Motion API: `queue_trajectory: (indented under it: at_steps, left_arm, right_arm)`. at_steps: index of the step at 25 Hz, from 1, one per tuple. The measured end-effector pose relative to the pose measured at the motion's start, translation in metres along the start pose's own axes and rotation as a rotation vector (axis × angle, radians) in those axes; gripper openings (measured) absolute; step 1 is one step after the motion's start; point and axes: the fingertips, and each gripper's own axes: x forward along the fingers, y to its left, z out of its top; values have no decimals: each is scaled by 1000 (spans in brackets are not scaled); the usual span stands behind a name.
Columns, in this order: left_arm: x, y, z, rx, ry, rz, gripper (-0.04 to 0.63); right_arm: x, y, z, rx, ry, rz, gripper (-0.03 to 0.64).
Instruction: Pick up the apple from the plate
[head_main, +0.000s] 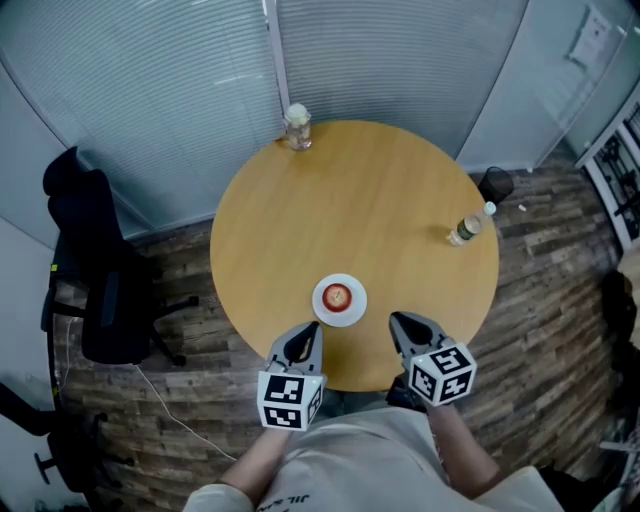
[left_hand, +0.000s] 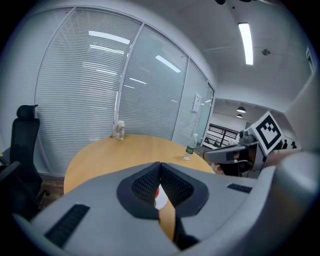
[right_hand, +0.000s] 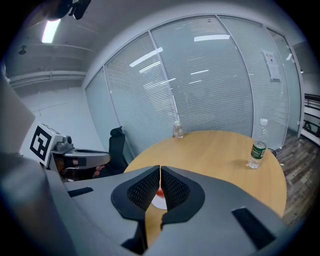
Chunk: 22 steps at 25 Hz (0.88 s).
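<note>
A red apple (head_main: 337, 296) rests on a small white plate (head_main: 353, 308) near the front edge of the round wooden table (head_main: 350, 210). My left gripper (head_main: 313, 326) hovers just in front and left of the plate, shut and empty. To the plate's right, my right gripper (head_main: 393, 318) is also shut with nothing in it. In the left gripper view the plate (left_hand: 162, 199) peeks through below the closed jaws. A red sliver of the apple (right_hand: 159, 191) and the plate (right_hand: 160, 202) show behind the closed jaws in the right gripper view.
A glass jar (head_main: 297, 127) stands at the table's far edge and a plastic water bottle (head_main: 467, 226) near its right edge. A black office chair (head_main: 95, 265) sits left of the table. Glass walls with blinds run behind. The floor is wood plank.
</note>
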Motion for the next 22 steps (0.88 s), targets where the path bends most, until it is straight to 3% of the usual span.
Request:
queue_trajectory:
  at_steps: [6, 22]
  left_arm:
    - [8, 0, 2, -11, 5, 32, 3]
    - [34, 9, -3, -30, 48, 51, 2]
  right_arm:
    - [9, -12, 16, -17, -9, 29, 32]
    - [34, -22, 9, 0, 40, 61, 32]
